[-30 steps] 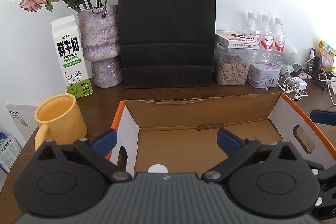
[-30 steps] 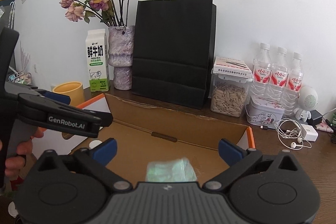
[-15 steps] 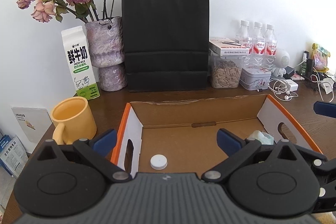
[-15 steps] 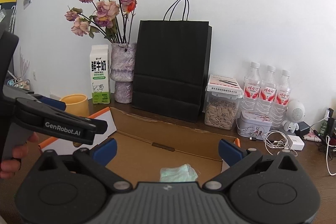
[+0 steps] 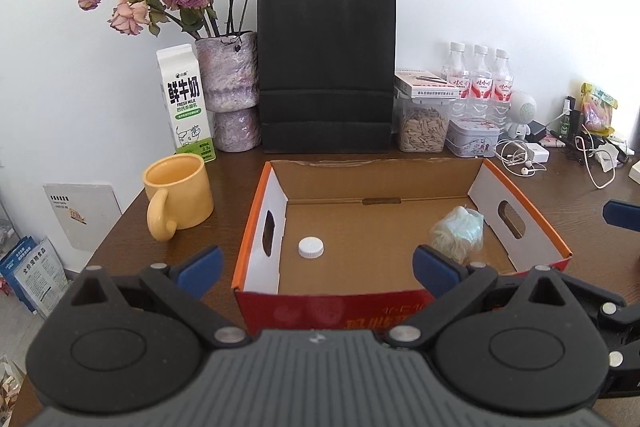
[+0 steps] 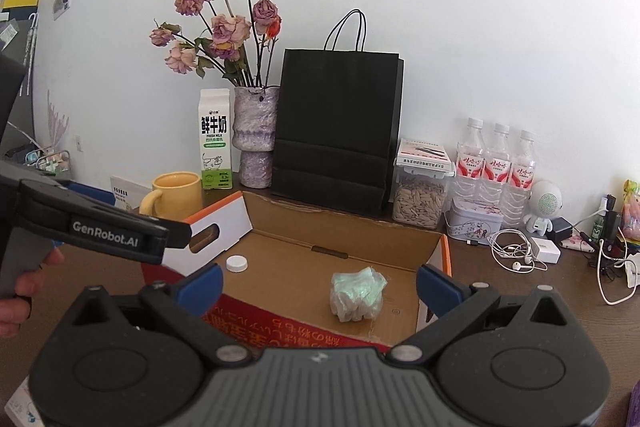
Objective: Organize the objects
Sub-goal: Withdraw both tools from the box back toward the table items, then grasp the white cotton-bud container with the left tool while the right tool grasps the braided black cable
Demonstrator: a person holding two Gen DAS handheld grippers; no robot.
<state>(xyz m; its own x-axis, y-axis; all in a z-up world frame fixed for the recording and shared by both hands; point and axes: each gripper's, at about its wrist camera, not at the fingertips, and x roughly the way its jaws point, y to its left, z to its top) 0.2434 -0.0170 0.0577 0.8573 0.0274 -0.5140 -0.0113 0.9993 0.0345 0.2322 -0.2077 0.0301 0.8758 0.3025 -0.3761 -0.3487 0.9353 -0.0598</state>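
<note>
On the brown bench [image 5: 224, 227] sits an open cardboard box [image 5: 520, 215] with orange rims and white side walls with handle cut-outs. Inside it, a white bottle cap [image 5: 311, 247] lies on the floor near the left wall, and a crumpled pale green-white plastic wrapper [image 5: 460, 231] rests near the right wall, well apart from the cap. The left hand-held gripper [image 5: 316, 265] hovers at the near edge of the box with its blue-tipped fingers spread wide and nothing between them. The right hand-held gripper [image 6: 318, 285] is likewise spread and empty, held above the near right part of the box, with the wrapper [image 6: 357, 293] lying in the box between its fingertips in that view and the cap [image 6: 236, 263] farther left. A person's hand [image 6: 24, 291] grips the handle of the left tool at the left edge of the right wrist view. Left of the box stands a yellow mug [image 5: 178, 193]; behind it, against the far wall, are a milk carton [image 5: 186, 103], a vase of dried roses [image 5: 232, 87], a black paper bag [image 5: 326, 67], a jar of seeds [image 5: 422, 127] and three water bottles [image 5: 478, 83].
</note>
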